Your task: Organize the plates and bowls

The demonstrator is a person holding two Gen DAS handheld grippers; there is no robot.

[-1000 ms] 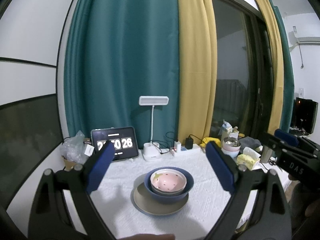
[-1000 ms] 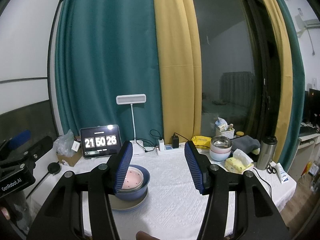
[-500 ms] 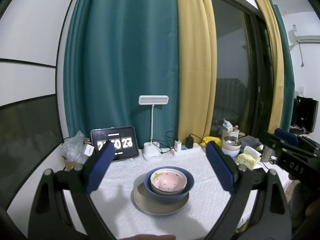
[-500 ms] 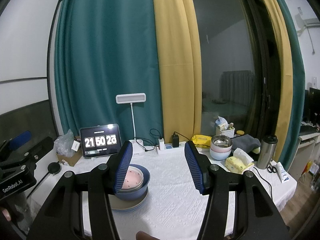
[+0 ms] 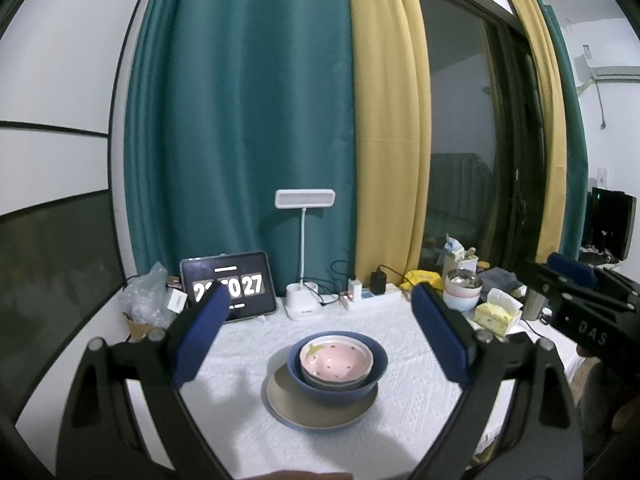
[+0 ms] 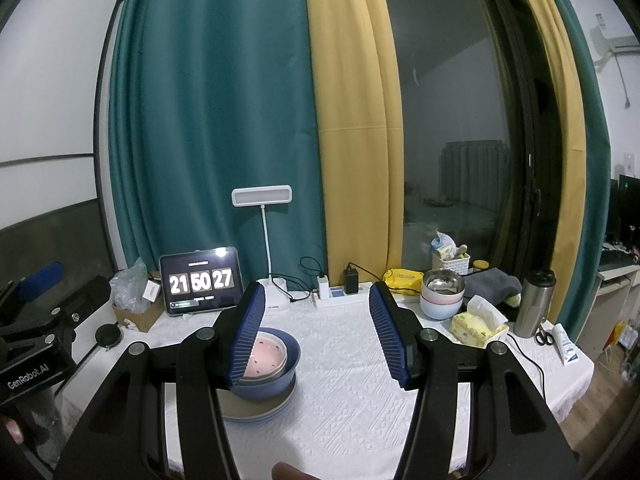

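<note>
teal and mustard curtains [image 5: 280, 120] hang behind a table under a white embossed cloth [image 5: 240, 432]; near the middle of it sits a beige plate [image 5: 320, 412], a dark blue bowl [image 5: 340, 388] on the plate, a pink dotted bowl [image 5: 336, 362] nested inside the blue one; behind them a tablet clock [image 6: 200, 286] and a white desk lamp [image 5: 305, 240]; left gripper [image 5: 320, 320] hovers above the stack, jaws spread, nothing between them; right gripper [image 6: 314, 332] hovers just right of the stack, jaws apart and empty.
</note>
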